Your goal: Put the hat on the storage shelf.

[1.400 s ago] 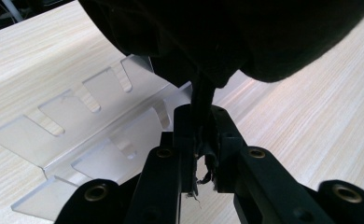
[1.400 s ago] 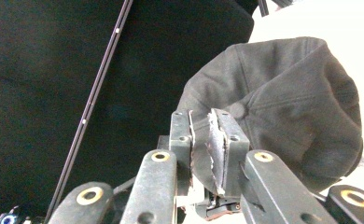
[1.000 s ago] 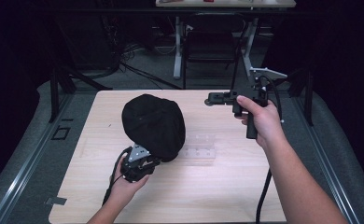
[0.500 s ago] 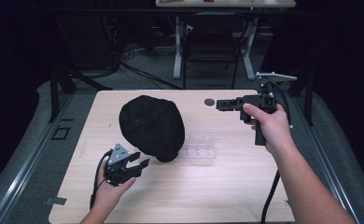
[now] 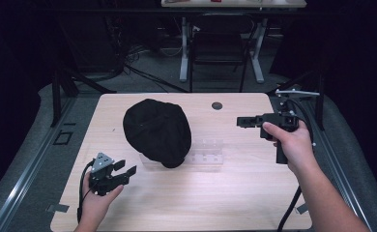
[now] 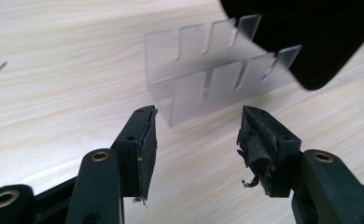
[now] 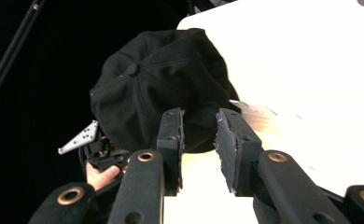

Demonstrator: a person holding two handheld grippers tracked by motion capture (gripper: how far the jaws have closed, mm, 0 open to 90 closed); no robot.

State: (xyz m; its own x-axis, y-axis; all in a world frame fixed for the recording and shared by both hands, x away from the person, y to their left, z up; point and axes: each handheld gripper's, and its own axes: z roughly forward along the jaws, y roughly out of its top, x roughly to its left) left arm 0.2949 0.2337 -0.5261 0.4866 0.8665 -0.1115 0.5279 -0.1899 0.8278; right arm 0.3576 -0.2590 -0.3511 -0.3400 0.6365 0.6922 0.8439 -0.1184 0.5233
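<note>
A black cap point(image 5: 156, 131) lies on the wooden table point(image 5: 254, 193), its near edge resting over a clear slotted plastic rack point(image 5: 207, 151). My left gripper point(image 5: 126, 170) is held low at the front left, open and holding nothing, a short way from the cap. In the left gripper view its fingertips point(image 6: 143, 121) point at the rack point(image 6: 213, 74), with the cap point(image 6: 311, 32) at the top right. My right gripper point(image 5: 241, 121) hovers at the right side of the table, open and holding nothing. It faces the cap point(image 7: 161, 79), and the left gripper point(image 7: 94, 149) is seen beyond.
A small round dark grommet point(image 5: 217, 105) sits near the table's far edge. Table legs and a chair point(image 5: 218, 53) stand on the dark floor behind. Cables trail from both grippers toward the near edge.
My left gripper has drawn back from the cap's near side toward the front left and now stands open. My right gripper has moved rightward and nearer. The cap stays put.
</note>
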